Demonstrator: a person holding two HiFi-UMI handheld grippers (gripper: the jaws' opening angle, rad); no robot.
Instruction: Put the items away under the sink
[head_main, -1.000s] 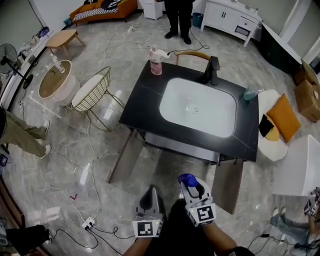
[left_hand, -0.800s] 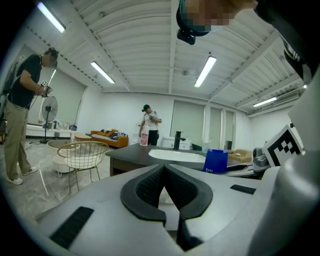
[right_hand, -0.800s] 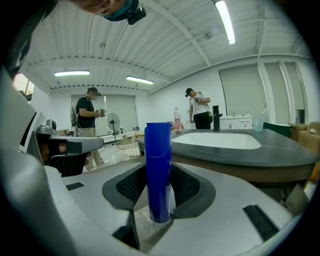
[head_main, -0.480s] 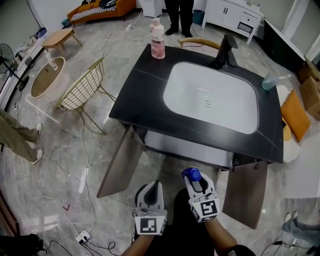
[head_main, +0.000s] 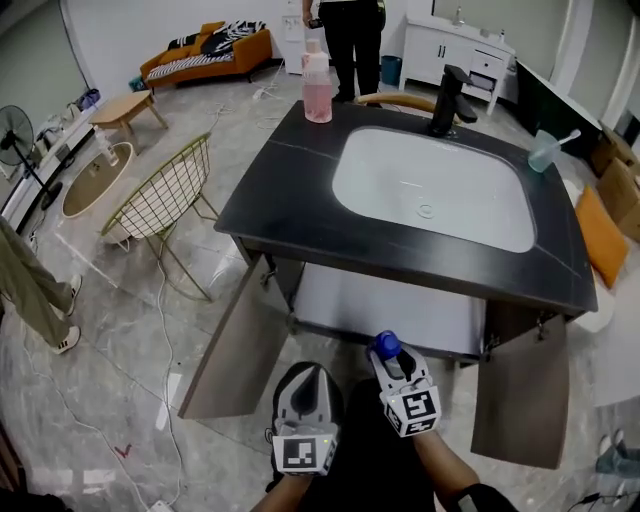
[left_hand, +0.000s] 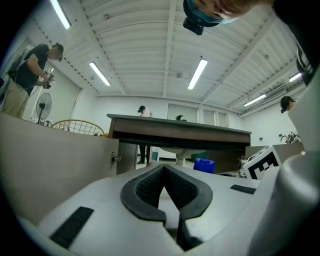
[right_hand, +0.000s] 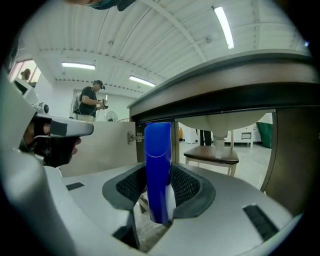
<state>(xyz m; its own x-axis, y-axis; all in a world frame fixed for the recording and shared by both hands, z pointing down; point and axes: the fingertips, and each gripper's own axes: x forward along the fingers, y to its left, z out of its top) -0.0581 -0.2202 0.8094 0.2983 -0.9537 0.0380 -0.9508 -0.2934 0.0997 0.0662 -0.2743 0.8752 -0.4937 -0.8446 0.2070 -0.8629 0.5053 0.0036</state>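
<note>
The black-topped sink cabinet (head_main: 290, 215) stands ahead with both doors swung open, showing its pale inner space (head_main: 390, 305). My right gripper (head_main: 388, 360) is shut on a blue bottle (head_main: 386, 346), held upright low in front of the opening. In the right gripper view the blue bottle (right_hand: 158, 170) stands between the pads of the right gripper (right_hand: 159, 192), under the counter edge. My left gripper (head_main: 305, 392) hovers beside it to the left, shut and empty. In the left gripper view the left gripper (left_hand: 165, 186) faces the cabinet, with the blue bottle (left_hand: 204, 165) at its right.
The left door (head_main: 235, 350) and right door (head_main: 520, 390) flank the opening. On the counter stand a pink bottle (head_main: 317, 88), a black faucet (head_main: 450, 100) and a cup with a toothbrush (head_main: 545, 152). A wire chair (head_main: 160, 200) stands at the left. A person (head_main: 350, 40) stands behind.
The view has dropped lower and closer to the cabinet. Both grippers have come forward toward the open space under the sink, the right one still holding the blue bottle.
</note>
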